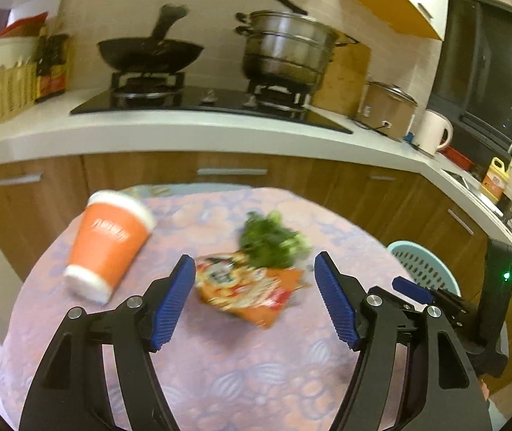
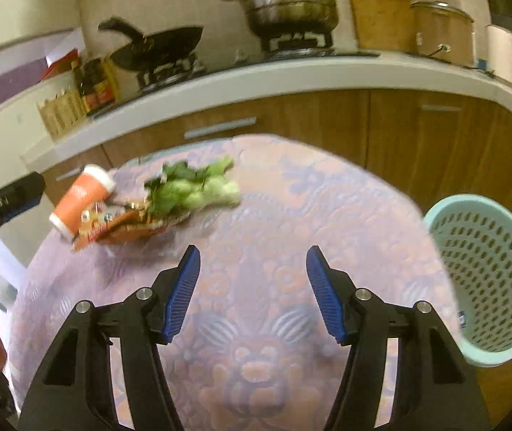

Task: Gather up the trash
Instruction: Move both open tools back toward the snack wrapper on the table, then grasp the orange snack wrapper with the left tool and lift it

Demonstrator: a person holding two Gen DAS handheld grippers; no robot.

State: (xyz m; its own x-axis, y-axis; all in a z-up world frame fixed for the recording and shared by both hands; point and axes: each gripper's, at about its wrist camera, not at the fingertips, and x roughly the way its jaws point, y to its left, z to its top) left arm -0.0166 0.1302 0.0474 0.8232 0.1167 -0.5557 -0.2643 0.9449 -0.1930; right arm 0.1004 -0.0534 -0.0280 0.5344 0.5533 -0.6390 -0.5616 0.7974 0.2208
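We've got the left gripper (image 1: pixel 256 273) spread wide right over the snack wrapper (image 1: pixel 245 289), way closer than the wide-open, empty right gripper (image 2: pixel 252 265).

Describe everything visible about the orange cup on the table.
The orange cup is a tapered paper-looking cup with an orange wall bearing blurred pale lettering and white bands at both ends. It lies tipped on its side on the patterned tablecloth, wide end toward the cabinets, left of the snack wrapper. In the right wrist view the wrapper overlaps it, so contact is unclear. Neither gripper touches it; motion blur hides finer detail.
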